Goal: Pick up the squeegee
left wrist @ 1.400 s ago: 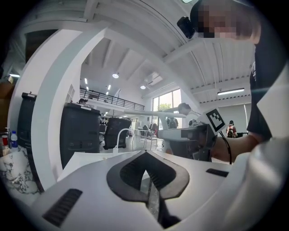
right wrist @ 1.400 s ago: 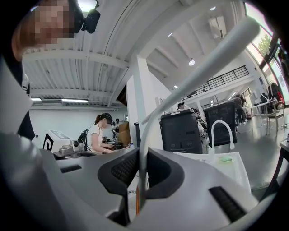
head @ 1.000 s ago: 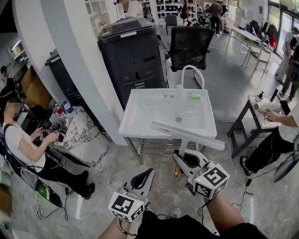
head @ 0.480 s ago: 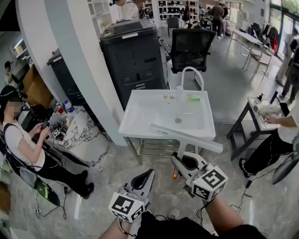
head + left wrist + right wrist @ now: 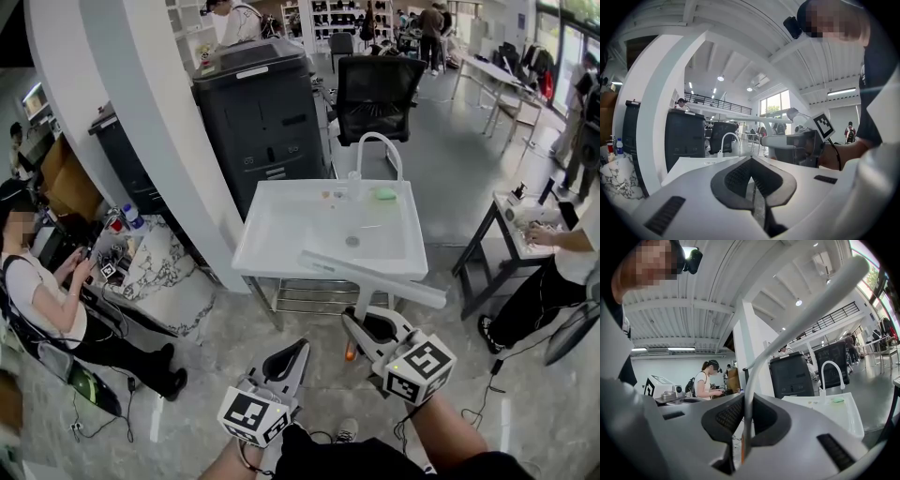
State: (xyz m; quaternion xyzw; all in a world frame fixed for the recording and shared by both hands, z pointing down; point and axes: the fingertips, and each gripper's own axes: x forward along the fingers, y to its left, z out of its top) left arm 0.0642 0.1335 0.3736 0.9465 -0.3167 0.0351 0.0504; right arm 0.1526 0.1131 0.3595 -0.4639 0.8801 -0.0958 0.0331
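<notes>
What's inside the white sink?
Inside the sink are a green lump near the faucet, small bits beside it, and the drain. The squeegee, clamped in the right hand-held gripper, hides part of the front rim.

There are two grippers, the left gripper and the right gripper. One squeegee is clamped between the right gripper's fingers. Just beyond both sets of fingertips stands one sink, with one faucet and one green pad at its far edge. Farther ahead of the fingers are one black copier and one office chair. One white pillar rises left of the left fingers. Two people are near: one seated person well left of the left fingers, and one second person right of the right fingers at one small table. Those far beyond are too small to count.
</notes>
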